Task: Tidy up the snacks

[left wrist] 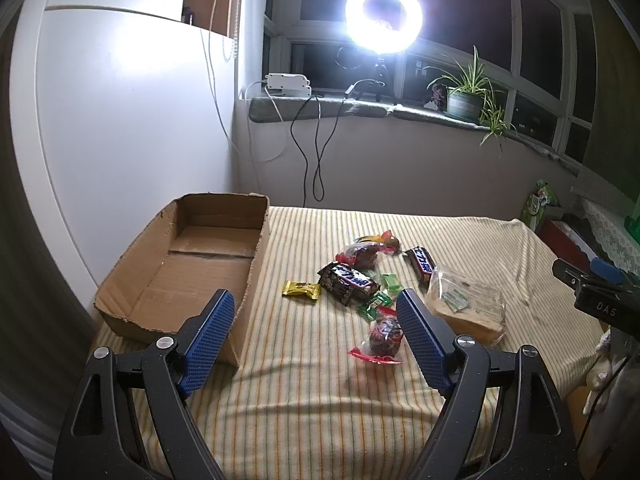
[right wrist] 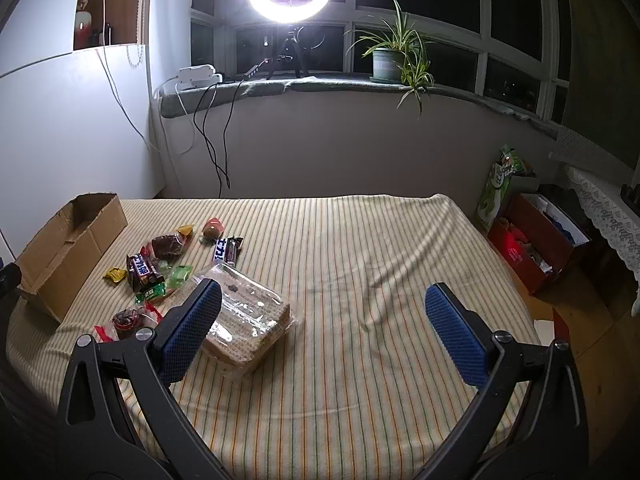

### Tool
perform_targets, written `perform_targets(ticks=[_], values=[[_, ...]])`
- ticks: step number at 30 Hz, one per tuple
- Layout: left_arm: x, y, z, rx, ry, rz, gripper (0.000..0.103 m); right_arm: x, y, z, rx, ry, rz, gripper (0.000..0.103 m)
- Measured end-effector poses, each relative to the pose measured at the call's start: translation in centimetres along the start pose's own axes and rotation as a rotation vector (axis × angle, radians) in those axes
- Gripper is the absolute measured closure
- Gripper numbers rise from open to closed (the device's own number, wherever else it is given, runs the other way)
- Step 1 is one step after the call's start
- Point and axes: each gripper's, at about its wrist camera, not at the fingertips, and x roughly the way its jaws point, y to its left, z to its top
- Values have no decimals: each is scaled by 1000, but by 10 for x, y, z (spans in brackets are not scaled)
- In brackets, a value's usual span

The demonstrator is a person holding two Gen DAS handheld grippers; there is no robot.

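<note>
An open cardboard box (left wrist: 208, 264) (right wrist: 68, 248) lies empty at the left of the striped tablecloth. Several snacks are scattered beside it: two Snickers bars (left wrist: 348, 280) (left wrist: 422, 264), a yellow candy (left wrist: 301, 290), green candies (left wrist: 376, 304), red-wrapped dark sweets (left wrist: 384, 338) and a clear bag of crackers (left wrist: 468, 304) (right wrist: 248, 320). My left gripper (left wrist: 316, 312) hovers open above the cloth between box and snacks, holding nothing. My right gripper (right wrist: 324, 300) hangs open to the right of the cracker bag, its left finger (right wrist: 192, 328) overlapping that bag in view.
A ring light (left wrist: 384, 12) on a tripod, a power strip (left wrist: 288, 84) with hanging cables and a potted plant (right wrist: 390, 62) stand on the window sill behind the table. Red boxes (right wrist: 532, 240) and a green bag (right wrist: 500, 184) sit on the floor at right.
</note>
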Motion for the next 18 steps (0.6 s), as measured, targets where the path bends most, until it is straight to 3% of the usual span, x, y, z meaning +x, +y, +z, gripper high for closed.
perform_targets(ticks=[18], values=[[0, -1, 1, 0, 1, 1, 20, 2, 0, -2, 1, 7, 4, 0]])
